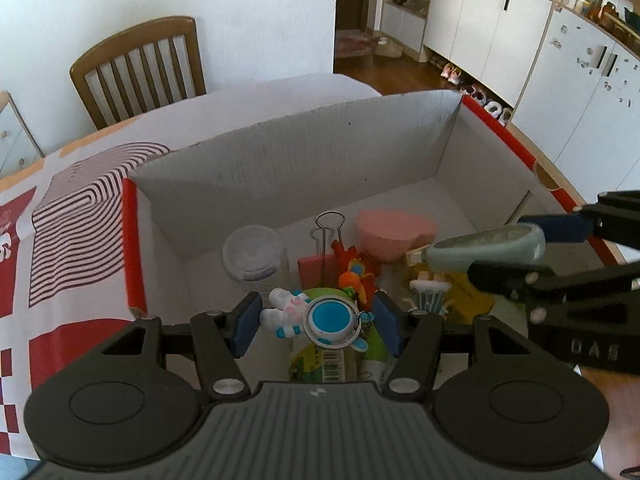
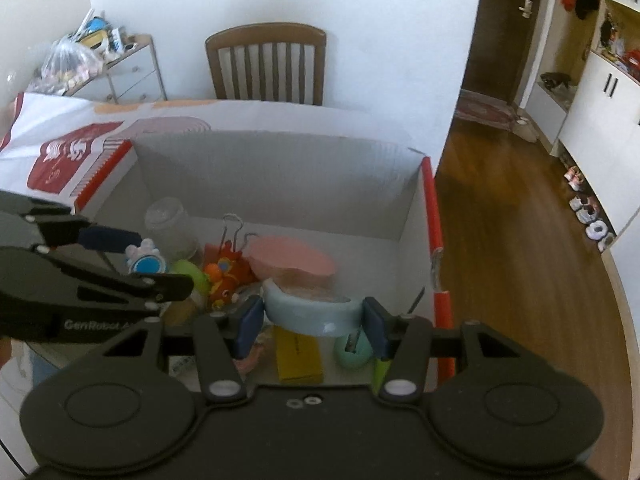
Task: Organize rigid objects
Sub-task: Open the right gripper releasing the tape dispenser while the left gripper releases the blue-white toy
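Contents: a white cardboard box with red edges [image 1: 132, 240] on a patterned tablecloth [image 1: 76, 216], already holding most of the small rigid items. Stowed on its floor are a clear plastic cup [image 1: 252, 254], a pink binder clip [image 1: 320, 264], an orange figurine [image 1: 356, 276], a pink heart-shaped dish [image 1: 394, 236], a yellow card [image 2: 299, 354] and a mint egg-shaped piece [image 2: 352, 350].

In transit: two items, both over the box interior.
- Left gripper [image 1: 318, 322]: clamped on a white-and-blue astronaut keychain [image 1: 316, 316]; round blue face toward the camera, limbs to the picture's left.
- Right gripper [image 2: 314, 320]: clamped on a light-blue heart-shaped dish [image 2: 312, 310]; long axis spans pad to pad, open side up, roughly level.

Status, judged: sorting near its end; the two held pieces remain to be set down. No loose items are visible on the cloth.
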{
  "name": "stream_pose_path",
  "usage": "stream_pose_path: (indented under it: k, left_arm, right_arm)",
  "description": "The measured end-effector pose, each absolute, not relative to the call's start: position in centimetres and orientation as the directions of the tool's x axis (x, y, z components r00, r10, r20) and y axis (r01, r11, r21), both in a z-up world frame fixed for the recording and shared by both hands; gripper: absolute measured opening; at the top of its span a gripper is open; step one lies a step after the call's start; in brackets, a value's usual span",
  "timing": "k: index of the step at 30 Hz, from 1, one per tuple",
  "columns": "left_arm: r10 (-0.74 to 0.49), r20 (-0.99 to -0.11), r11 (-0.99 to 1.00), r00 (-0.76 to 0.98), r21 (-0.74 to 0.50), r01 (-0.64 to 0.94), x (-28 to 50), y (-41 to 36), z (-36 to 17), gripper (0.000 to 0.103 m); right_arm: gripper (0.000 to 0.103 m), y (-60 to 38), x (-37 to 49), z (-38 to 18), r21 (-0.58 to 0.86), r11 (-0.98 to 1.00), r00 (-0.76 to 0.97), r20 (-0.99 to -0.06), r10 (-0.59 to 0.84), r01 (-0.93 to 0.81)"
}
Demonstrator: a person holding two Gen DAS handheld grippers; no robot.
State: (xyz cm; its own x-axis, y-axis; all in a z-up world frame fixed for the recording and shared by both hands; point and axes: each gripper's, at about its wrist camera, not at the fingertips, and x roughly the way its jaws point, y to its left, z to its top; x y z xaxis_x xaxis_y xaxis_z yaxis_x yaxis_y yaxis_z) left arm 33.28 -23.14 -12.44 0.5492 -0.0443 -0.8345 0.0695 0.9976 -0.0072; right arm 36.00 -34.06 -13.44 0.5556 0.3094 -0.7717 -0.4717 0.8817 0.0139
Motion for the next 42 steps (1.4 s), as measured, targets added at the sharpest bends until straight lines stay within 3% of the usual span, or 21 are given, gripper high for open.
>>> stream_pose_path:
  k: [11, 18, 29, 36, 42]
  left_arm:
    - [-0.041, -0.877, 0.998, 0.479, -0.014, 0.058, 34.9, -23.3, -13.5, 0.06]
    - [-0.045, -0.875, 0.998, 0.482, -0.019, 0.057, 34.2, -23.2, -13.3, 0.06]
    - [-0.074, -0.832, 0.997, 0.55, -0.061, 0.041, 31.4, -22.8, -10.7, 0.067]
    - [-0.075, -0.788, 0.997, 0.611, -0.064, 0.039, 28.7, -22.5, -8.3, 0.067]
    - [-0.084, -0.749, 0.996, 0.657, -0.082, 0.033, 26.2, -21.8, -6.0, 0.074]
  right_arm:
    - [0.054, -34.0, 35.7, -14.2, 0.019, 0.852, 0.513, -0.791, 0.333, -0.524]
    - [0.063, -34.6, 35.3, -13.6, 0.047, 0.852, 0.515, -0.778, 0.358, -0.522]
    - [0.065, -35.5, 34.0, -11.9, 0.069, 0.858, 0.544, -0.746, 0.384, -0.509]
    - [0.074, -35.9, 32.4, -10.3, 0.08, 0.855, 0.576, -0.707, 0.411, -0.512]
    - [0.077, -35.8, 30.9, -8.8, 0.088, 0.845, 0.595, -0.672, 0.441, -0.527]
